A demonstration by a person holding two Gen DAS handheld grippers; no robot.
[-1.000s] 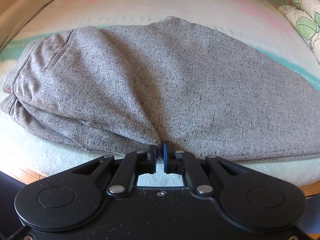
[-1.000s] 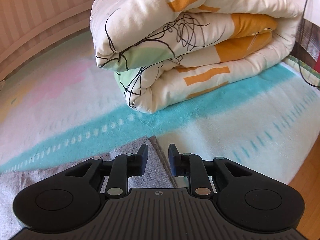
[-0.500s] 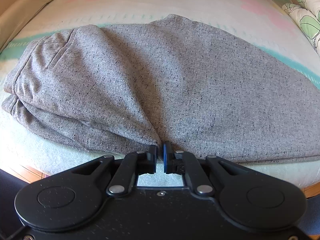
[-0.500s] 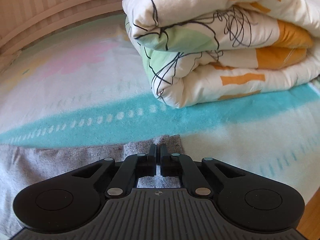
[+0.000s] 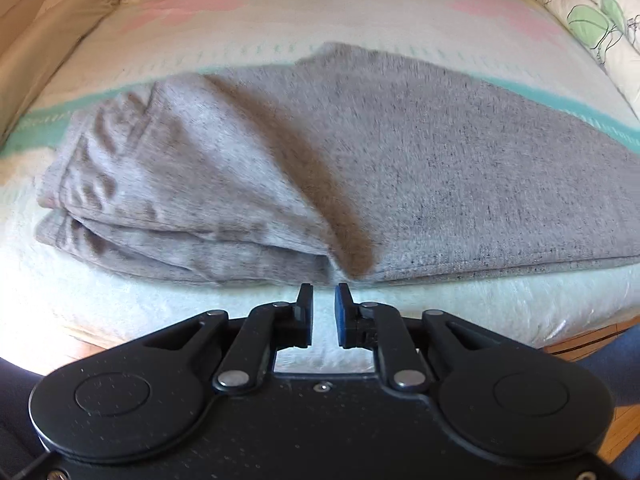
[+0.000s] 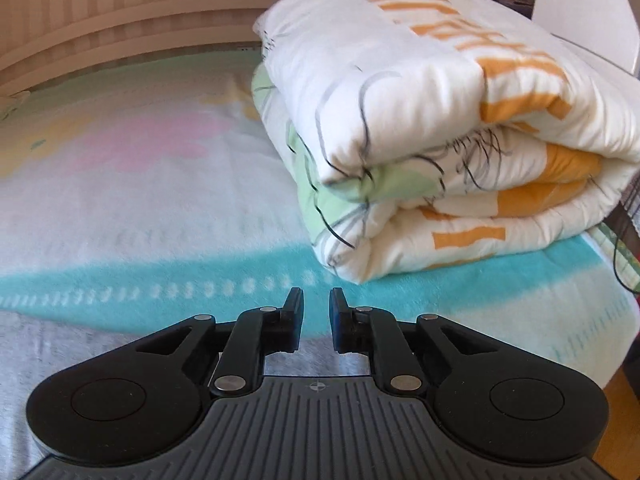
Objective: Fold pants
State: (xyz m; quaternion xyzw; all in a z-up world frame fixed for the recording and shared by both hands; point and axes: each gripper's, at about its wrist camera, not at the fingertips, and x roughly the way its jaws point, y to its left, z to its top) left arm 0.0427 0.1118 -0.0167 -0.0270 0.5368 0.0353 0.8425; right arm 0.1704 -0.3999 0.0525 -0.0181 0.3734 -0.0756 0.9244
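Folded duvet looming at two o'clock; left gripper and right gripper now opening empty, letting go of pants.

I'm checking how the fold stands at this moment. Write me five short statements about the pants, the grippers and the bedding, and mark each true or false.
1. The grey pants lie folded on the bed blanket. True.
2. The left gripper is clamped on the pants' edge. False: its jaws are opening, with nothing between them.
3. A folded quilt with orange marks sits on the bed. True.
4. The right gripper holds the quilt. False: its jaws are opening on nothing, short of the quilt.
5. The pants hang off the bed onto the floor. False: they rest on the blanket.
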